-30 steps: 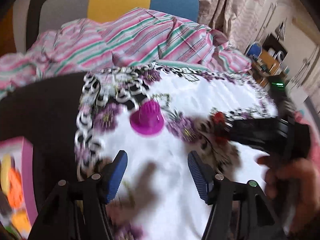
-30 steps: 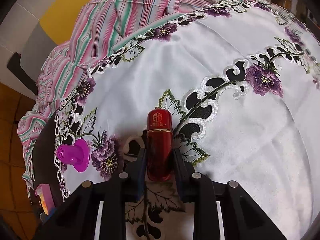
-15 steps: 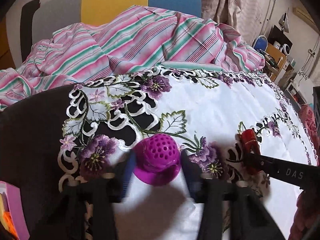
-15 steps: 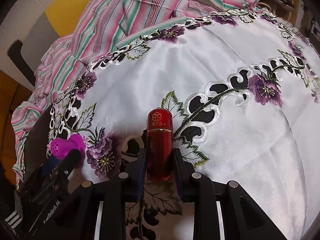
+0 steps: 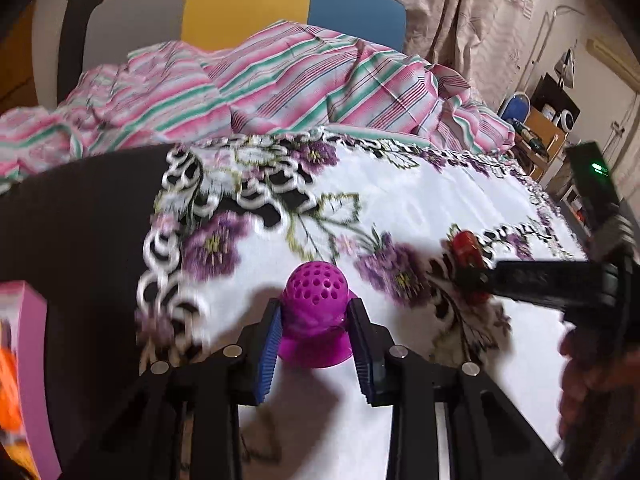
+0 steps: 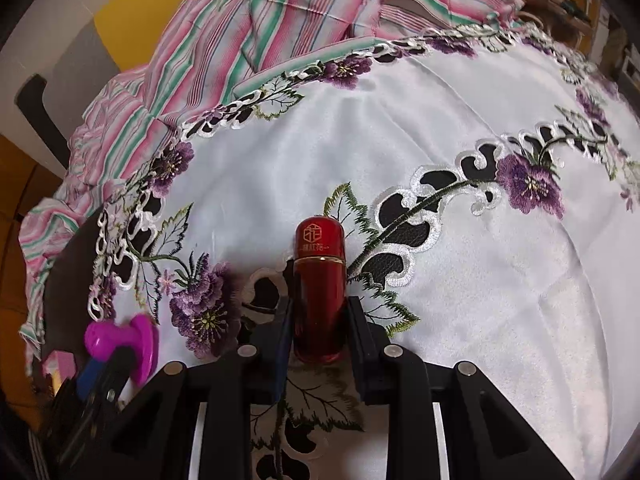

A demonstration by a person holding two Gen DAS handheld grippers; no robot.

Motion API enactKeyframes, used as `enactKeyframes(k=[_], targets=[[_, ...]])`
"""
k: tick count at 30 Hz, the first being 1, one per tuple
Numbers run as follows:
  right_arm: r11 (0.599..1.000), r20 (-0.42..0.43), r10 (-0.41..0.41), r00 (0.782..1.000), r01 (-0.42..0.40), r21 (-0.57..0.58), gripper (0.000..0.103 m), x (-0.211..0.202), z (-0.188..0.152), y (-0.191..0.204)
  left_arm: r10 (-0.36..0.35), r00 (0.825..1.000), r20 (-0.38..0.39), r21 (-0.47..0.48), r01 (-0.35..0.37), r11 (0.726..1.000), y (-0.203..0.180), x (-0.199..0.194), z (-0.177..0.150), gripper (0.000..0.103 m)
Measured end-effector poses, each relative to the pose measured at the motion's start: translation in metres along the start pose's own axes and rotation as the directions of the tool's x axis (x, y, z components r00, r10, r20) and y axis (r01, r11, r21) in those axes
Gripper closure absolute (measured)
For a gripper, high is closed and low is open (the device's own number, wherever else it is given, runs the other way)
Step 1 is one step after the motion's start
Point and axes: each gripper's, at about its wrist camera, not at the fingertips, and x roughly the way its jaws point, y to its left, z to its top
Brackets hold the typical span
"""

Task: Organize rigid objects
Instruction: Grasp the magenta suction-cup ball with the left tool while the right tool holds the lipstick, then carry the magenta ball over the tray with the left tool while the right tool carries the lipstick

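Your purple perforated plastic dome with the flared brim (image 5: pixel 316 312) sits low on the white embroidered tablecloth with purple flowers (image 5: pixel 420 200), near its lacy corner, and your left gripper (image 5: pixel 316 340) has just been closing on it: the blue ribbed pads (image 5: pixel 267 344) now press its sides just above the brim, so the jaws are clamped on it. That's a sensible hold, since the brim keeps it from slipping down and the dome's narrow waist gives the pads something to bite. From the right wrist view the same piece looks tilted, brim facing sideways, and whether it is off the cloth I can't tell through the blur. Over in your right gripper (image 6: pixel 318 336), the jaws are tight on the glossy red capsule-shaped case with the gold band (image 6: pixel 319 284), gripped low on its body so the rounded cap points forward and stays in view. The two pieces are well apart, so neither hand crowds the other. Off the cloth's left edge there's a pink box with orange shapes inside (image 5: pixel 24 380), probably the place these go, though that's my guess. Behind it all lies the rumpled pink and green striped fabric (image 5: pixel 280 80), out of your way.
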Motion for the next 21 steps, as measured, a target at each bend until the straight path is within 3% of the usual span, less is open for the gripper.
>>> enactKeyframes(k=[7,12,21], targets=[[0.992,0.033,-0.078,0.996,0.081,-0.095,0.077,-0.001,-0.006,0.014,-0.026,0.999,0.033,0.002,0.026,1.0,-0.004,-0.035,-0.026,0.071],[0.994,0.039,-0.03,0.999,0.034,-0.108,0.077,-0.004,-0.009,0.019,-0.052,0.997,0.055,-0.033,0.054,0.998,0.005,-0.057,-0.042,0.071],[0.974,0.08,-0.02,0.997,0.037,-0.222,0.077,-0.012,-0.02,0.048,-0.072,0.995,0.067,-0.067,0.076,0.995,0.019,-0.086,-0.067,0.071]])
